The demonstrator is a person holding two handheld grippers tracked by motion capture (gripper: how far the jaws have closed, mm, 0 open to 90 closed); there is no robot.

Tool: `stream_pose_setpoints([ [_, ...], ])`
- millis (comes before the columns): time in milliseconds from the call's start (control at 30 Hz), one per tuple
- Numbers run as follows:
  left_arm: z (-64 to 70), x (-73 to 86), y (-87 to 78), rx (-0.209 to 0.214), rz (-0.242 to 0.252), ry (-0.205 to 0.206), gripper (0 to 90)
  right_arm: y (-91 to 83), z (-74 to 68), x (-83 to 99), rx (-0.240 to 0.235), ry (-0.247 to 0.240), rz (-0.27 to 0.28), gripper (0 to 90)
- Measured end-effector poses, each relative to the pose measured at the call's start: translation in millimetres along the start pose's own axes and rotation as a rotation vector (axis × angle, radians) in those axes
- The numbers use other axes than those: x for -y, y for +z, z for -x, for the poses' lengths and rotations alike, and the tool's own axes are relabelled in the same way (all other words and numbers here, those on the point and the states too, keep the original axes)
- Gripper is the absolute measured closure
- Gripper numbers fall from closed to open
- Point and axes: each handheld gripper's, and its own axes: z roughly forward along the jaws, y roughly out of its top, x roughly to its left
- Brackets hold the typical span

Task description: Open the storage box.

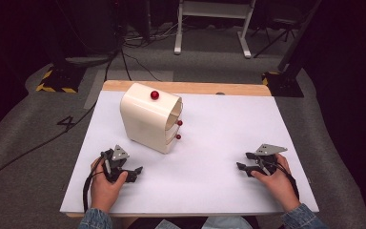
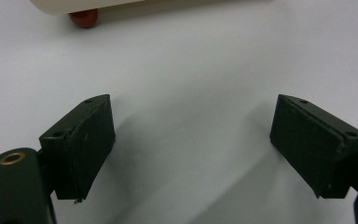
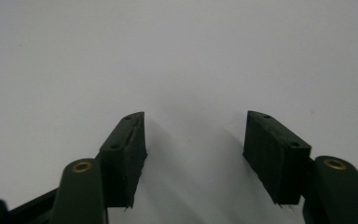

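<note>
- We see the counter (image 1: 209,157), a white sheet over a wooden board, carrying one cream cabinet (image 1: 145,119) with rounded top corners and small drawers; it stands ahead of our left gripper (image 1: 132,173) and slightly to that gripper's right, near but apart from it.
- We judge the cabinet's long axis to be upright; its drawer fronts face toward the right gripper's side of the counter, so the knobs lie across from that gripper, well apart.
- Our left gripper is the nearer one; it rests low on the counter with its jaws spread wide and nothing between them. In the left gripper view the cabinet's lower edge (image 2: 135,3) sits straight ahead.
- Our right gripper (image 1: 244,167) lies well apart from the cabinet, jaws likewise apart and holding nothing, only bare counter (image 3: 177,60) in front.
- Three red knobs show: a top knob (image 1: 155,95) on the cabinet's roof, a middle knob (image 1: 179,122) and a lower knob (image 1: 178,137) on the drawer fronts.
- We read no brand or label on the cabinet; a "4" (image 1: 68,122) is marked on the floor beyond the left gripper.
</note>
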Motion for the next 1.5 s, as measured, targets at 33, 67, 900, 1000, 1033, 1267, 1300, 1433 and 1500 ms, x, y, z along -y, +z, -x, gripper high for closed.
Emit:
stream_pose_setpoints([
  [33,0.0,0.0,0.0,0.0,0.0,-0.001,14.2,-0.2,-0.6,-1.0,-0.004,-0.004,-0.006,41.3],
  [67,0.0,0.0,0.0,0.0,0.0,-0.001,14.2,-0.3,-1.0,-2.1,-0.006,-0.007,-0.004,41.5],
  [900,-0.1,0.0,0.0,0.001,0.0,-0.002,14.1,20.6,-50.8,-102.0,-0.285,-0.118,0.183,54.7],
  [1000,-0.3,-0.2,-0.2,0.002,-0.004,-0.004,14.1,32.6,-57.4,-114.7,-0.307,-0.125,0.192,54.0],
  [1033,-0.3,-0.3,-0.1,0.004,-0.005,-0.005,14.1,36.3,-59.4,-116.9,-0.314,-0.126,0.19,54.2],
  [1267,-0.7,-0.4,0.1,0.006,-0.003,-0.005,14.0,75.5,-78.2,-131.1,-0.347,-0.166,0.18,58.7],
  [1300,-0.7,-0.4,0.1,0.006,-0.003,-0.005,14.0,75.5,-78.2,-131.1,-0.347,-0.166,0.18,58.7],
  [1433,-0.8,-0.4,0.1,0.007,-0.003,-0.006,14.0,97.5,-79.8,-139.0,-0.327,-0.182,0.185,62.4],
  [1500,-0.8,-0.4,0.1,0.007,-0.003,-0.005,14.0,105.0,-78.8,-141.5,-0.326,-0.179,0.193,63.5],
])
